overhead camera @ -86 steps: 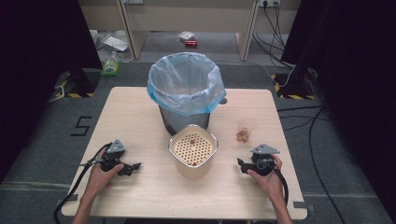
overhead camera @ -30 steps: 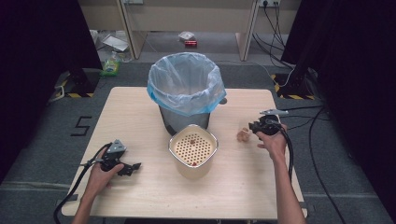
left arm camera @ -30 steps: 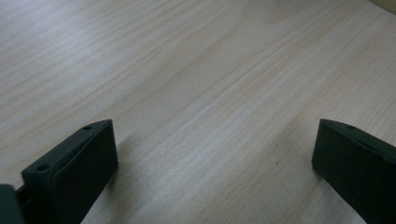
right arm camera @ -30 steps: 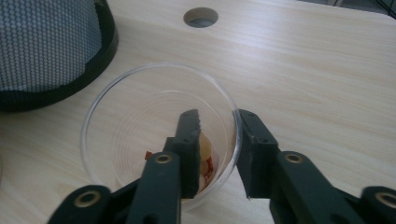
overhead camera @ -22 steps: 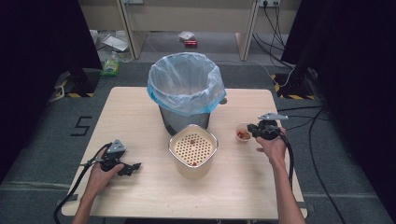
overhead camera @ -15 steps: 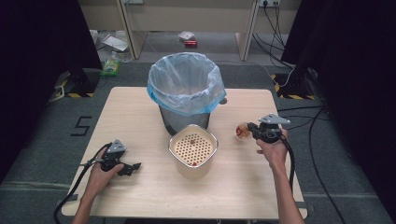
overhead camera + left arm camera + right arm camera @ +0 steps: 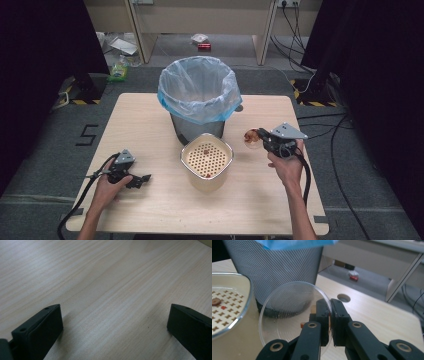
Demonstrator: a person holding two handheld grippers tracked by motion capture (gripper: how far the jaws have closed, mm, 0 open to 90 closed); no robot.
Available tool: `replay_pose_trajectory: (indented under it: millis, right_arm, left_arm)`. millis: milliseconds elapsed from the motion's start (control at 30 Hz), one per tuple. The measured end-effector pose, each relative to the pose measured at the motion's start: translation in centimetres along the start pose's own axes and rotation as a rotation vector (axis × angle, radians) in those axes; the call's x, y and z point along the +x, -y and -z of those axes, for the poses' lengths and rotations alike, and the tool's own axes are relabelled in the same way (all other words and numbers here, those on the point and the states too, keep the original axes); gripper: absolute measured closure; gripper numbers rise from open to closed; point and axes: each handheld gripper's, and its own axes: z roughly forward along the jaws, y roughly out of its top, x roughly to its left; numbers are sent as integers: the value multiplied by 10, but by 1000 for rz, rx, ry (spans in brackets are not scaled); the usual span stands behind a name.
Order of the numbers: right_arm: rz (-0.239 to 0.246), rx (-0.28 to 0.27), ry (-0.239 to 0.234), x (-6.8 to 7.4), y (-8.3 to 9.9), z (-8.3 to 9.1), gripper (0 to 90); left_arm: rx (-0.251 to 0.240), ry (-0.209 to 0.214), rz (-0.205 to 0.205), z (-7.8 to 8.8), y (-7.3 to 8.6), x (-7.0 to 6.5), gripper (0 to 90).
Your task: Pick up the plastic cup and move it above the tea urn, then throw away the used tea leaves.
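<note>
blurring behind clear dish [image 7: 292, 312]: bin [image 7: 277, 267] mesh

The lined bin [image 7: 198, 97] stood at the table's [image 7: 150, 115] far centre, the perforated container [image 7: 207, 161] directly before it. The right claw [image 7: 261, 135] held a clear dish [image 7: 251, 138] right of both; the left claw [image 7: 142, 179] rested near-left.

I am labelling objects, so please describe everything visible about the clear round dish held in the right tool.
The clear plastic dish is small, round and shallow, with fine concentric ridges. It stands on edge, lifted off the table, its rim pinched by the shut right tool. A few small reddish-brown bits show at it. It hangs beside the mesh trash bin and the cream strainer container.
</note>
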Motion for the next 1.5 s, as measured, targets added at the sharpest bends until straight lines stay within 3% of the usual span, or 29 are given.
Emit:
replay_pose_trajectory:
  millis: [133,400,533,667,833,1167,1300,1500]
  right_arm:
    - [54,-31,6,11,-11,4,859]
    - [113,-82,-6,29,-28,16,860]
    - [147,-96,12,37,-32,21,860]
    - [224,-105,45,49,-37,24,860]
    - [357,-128,111,69,-43,27,860]
    - [641,-140,257,111,-45,12,866]
    - [827,-130,346,129,-39,7,867]
    - [1031,-143,433,148,-25,0,870]
  left_arm:
    - [0,0,0,0,0,0,0]
    - [1,0,0,0,0,0,0]
    - [0,0,0,0,0,0,0]
    - [1,0,-1,0,0,0,0]
    - [1,0,0,0,0,0,0]
    - [0,-1,0,0,0,0,0]
    - [1,0,0,0,0,0,0]
    - [1,0,0,0,0,0,0]
